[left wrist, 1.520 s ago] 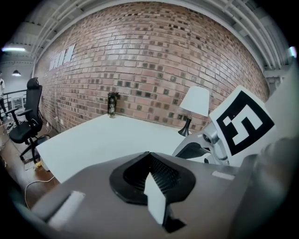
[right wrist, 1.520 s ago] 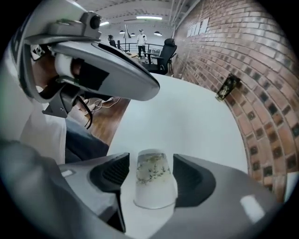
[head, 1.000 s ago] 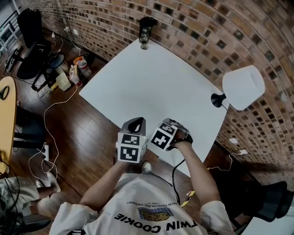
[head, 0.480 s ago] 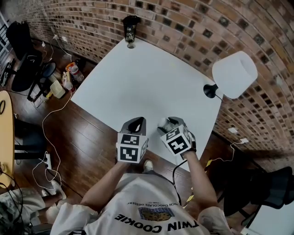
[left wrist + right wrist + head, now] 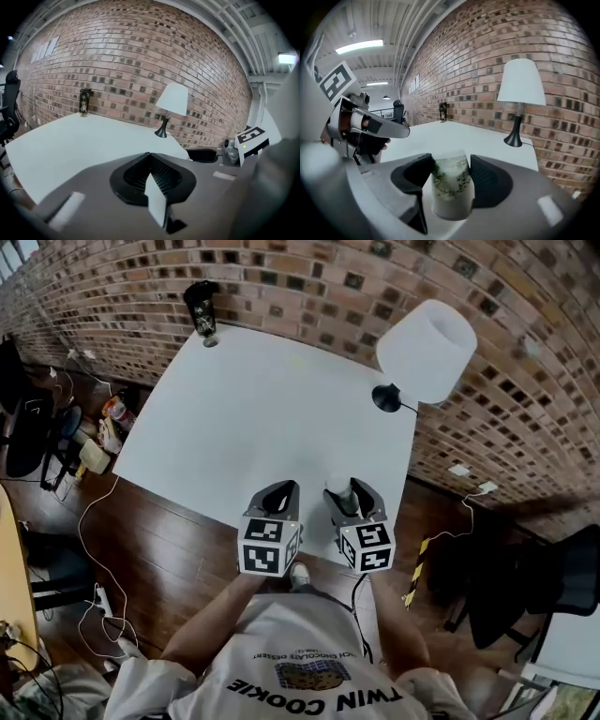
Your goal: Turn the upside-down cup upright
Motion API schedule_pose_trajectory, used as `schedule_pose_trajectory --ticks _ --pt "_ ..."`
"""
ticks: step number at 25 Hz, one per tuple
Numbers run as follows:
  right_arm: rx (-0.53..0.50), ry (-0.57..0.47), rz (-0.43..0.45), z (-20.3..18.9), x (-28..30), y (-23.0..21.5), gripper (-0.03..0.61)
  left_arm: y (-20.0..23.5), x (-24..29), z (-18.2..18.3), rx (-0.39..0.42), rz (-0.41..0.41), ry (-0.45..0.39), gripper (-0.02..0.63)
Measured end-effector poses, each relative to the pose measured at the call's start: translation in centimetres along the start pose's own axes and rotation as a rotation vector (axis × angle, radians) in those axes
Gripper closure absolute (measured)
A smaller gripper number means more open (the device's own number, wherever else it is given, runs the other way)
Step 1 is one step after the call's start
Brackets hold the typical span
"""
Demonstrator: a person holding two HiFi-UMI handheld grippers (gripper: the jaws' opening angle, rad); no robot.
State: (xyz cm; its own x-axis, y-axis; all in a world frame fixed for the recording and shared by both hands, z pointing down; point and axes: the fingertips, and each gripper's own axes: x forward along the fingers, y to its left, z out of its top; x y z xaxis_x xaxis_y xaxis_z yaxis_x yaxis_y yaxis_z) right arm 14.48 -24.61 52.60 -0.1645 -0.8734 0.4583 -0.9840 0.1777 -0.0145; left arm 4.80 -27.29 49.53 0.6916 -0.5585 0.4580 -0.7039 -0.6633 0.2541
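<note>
A pale frosted cup [image 5: 450, 187] with a green sprig pattern sits between the jaws of my right gripper [image 5: 451, 164]. Both pads press its sides, and its wider end is nearer the camera. In the head view the cup [image 5: 337, 487] shows as a whitish round top inside the right gripper [image 5: 349, 495], over the near edge of the white table [image 5: 262, 399]. My left gripper [image 5: 278, 490] hangs just left of it, shut and holding nothing [image 5: 150, 154]. I cannot tell whether the cup touches the table.
A white-shaded lamp [image 5: 424, 338] on a black base stands at the table's right side by the brick wall. A dark tumbler [image 5: 201, 306] stands at the far left corner. Cables, bottles and chairs lie on the wooden floor [image 5: 178, 549] to the left.
The right gripper has rolled, so its marker cube went from leaning left to facing up, with the cup still in it. The head view swung right. The left gripper stayed put.
</note>
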Motion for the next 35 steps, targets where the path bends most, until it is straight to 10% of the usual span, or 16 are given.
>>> schedule_pose_trajectory --ticks 18,35 --pt "0.077 -0.146 -0.125 -4.6 -4.0 -2.8 0.316 -4.9 1.5 -0.6 0.059 -0.020 0.022 0.612" --pt "0.000 -0.106 0.051 -3.2 -7.5 -2.6 0.313 -9.1 0.0 -2.5 0.080 0.081 -0.015 0.612"
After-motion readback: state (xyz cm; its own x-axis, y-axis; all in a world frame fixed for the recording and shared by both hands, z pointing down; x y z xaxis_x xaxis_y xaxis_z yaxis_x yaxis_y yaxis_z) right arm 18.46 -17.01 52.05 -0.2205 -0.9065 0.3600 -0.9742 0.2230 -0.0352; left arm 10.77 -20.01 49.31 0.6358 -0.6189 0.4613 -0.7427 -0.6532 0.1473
